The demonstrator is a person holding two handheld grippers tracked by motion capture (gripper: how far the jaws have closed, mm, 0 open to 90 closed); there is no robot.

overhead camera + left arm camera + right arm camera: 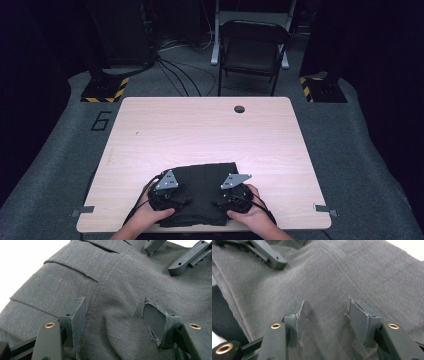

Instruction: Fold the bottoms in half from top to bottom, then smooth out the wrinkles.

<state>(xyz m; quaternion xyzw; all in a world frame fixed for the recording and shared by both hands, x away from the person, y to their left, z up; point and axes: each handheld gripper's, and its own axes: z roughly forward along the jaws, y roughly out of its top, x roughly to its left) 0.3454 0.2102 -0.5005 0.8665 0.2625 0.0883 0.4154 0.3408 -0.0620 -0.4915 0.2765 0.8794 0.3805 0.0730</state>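
Dark grey woven cloth, a folded garment (202, 192), lies at the near edge of the tabletop (210, 130), centre. Judged soft, light, limp, w/ stacked folds and a stitched seam; will sag unless lifted at two points, best by pinching a folded edge or the seam ridge.

Left gripper (113, 318): jaws spread apart, tips pressed on the cloth either side of the seam, nothing clamped. Right gripper (325, 317): jaws likewise spread, resting on cloth, nothing held.

No brand or label seen on garment. Floor marking beyond the tabletop's far-left corner reads "6" (101, 121).
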